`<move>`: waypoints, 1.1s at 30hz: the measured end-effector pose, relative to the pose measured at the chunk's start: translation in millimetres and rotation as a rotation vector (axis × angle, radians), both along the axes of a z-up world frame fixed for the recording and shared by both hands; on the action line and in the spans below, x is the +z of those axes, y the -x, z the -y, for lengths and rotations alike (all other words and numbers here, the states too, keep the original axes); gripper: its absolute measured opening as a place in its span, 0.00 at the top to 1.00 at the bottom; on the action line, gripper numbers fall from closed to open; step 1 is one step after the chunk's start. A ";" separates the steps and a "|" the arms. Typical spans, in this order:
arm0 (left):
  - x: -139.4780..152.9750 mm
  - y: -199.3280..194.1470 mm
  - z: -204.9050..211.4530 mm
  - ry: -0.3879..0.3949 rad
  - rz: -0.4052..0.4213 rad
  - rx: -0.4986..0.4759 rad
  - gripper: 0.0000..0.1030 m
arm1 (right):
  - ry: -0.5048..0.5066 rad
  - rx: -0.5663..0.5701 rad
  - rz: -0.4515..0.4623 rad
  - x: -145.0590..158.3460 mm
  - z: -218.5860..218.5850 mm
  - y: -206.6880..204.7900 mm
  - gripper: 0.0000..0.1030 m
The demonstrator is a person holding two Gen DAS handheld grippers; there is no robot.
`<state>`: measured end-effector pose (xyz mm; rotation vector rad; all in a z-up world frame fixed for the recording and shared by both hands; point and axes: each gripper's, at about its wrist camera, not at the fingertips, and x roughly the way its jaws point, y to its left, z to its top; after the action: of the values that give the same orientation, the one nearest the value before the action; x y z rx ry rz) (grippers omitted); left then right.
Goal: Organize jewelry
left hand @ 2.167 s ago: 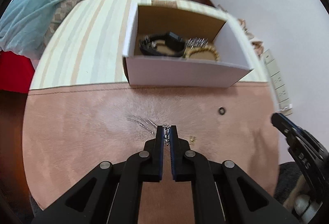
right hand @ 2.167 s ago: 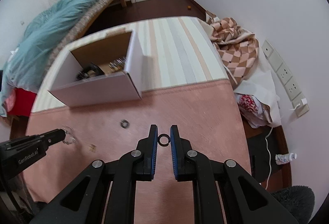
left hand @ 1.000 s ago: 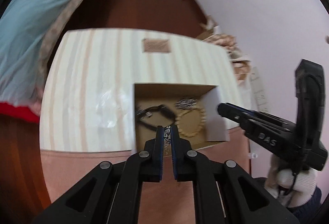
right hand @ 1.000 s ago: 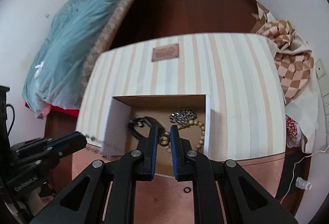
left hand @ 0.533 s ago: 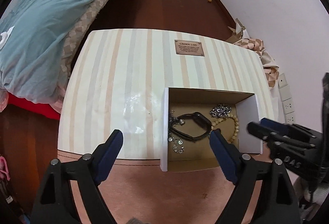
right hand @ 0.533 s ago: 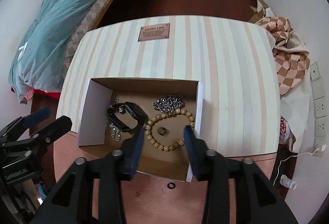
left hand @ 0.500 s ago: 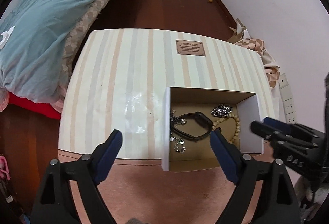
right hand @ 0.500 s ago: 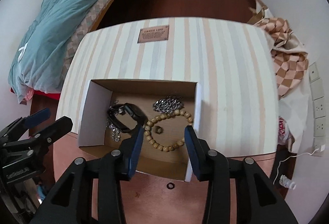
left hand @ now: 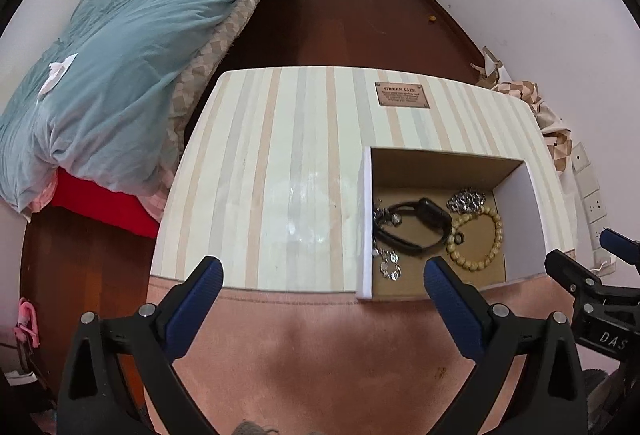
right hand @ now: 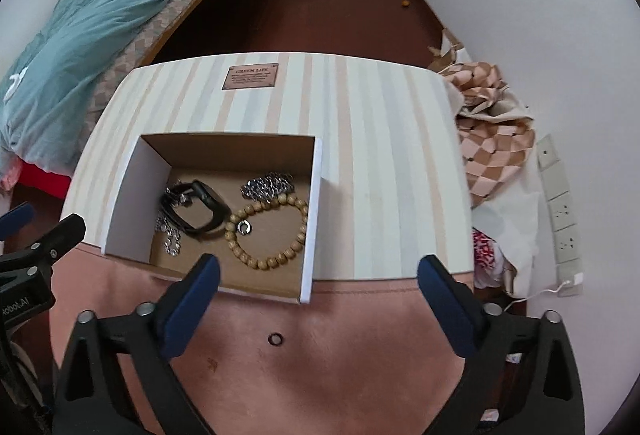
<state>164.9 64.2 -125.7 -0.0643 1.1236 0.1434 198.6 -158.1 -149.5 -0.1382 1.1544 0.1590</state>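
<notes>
My left gripper (left hand: 320, 275) hangs high above the near edge of the surface (left hand: 280, 163), tilted down, its two blue-padded fingers (left hand: 196, 295) spread wide and holding nothing; my right gripper (right hand: 318, 273) hovers at a similar height just beside it, likewise released, fingers (right hand: 444, 309) far apart and empty; each shows at the edge of the other's view.

Below both sits one open cardboard box (right hand: 120, 195), white outside and brown inside, rectangular, straddling the line where the pale striped cloth (right hand: 380, 163) meets the pink suede-like mat (right hand: 340, 375). Inside the box I count five pieces: one black watch-like band (right hand: 196, 209), smooth and looped, at the left; one thin silver chain with small discs (right hand: 170, 235) lying partly under it against the left wall; one bunched silver chain-link piece (right hand: 267, 185) toward the back; one bracelet of round tan wooden beads (right hand: 266, 229) lying in an open ring; and one small silver ring (right hand: 243, 227) resting inside that bead loop, near the band. One small dark ring (right hand: 275, 339) lies alone on the pink mat in front of the box, outside it; a tiny brownish speck (right hand: 212, 364) lies on the mat to its left, too small to identify.

A brown rectangular plaque (right hand: 250, 76) sits on the striped cloth behind the box; a bed with a rumpled teal duvet (left hand: 120, 75) stands off to the left.
</notes>
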 end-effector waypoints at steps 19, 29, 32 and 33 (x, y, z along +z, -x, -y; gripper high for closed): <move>86.8 77.0 32.2 -0.005 0.203 -0.026 0.00 | -0.031 -0.083 0.234 91.2 24.0 89.8 0.01; 119.4 113.8 45.6 0.008 0.285 -0.044 0.00 | -0.063 -0.101 0.324 137.5 36.4 137.6 0.01; 117.8 118.6 47.5 -0.001 0.277 -0.029 0.00 | -0.078 -0.105 0.322 137.8 39.9 142.4 0.01; 116.0 118.9 47.6 -0.003 0.269 -0.022 0.00 | -0.083 -0.110 0.317 135.7 41.8 142.4 0.01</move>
<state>46.0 16.5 -9.7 -0.0660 0.8551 0.1132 56.2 -199.8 -13.8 -0.0245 0.8358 0.0829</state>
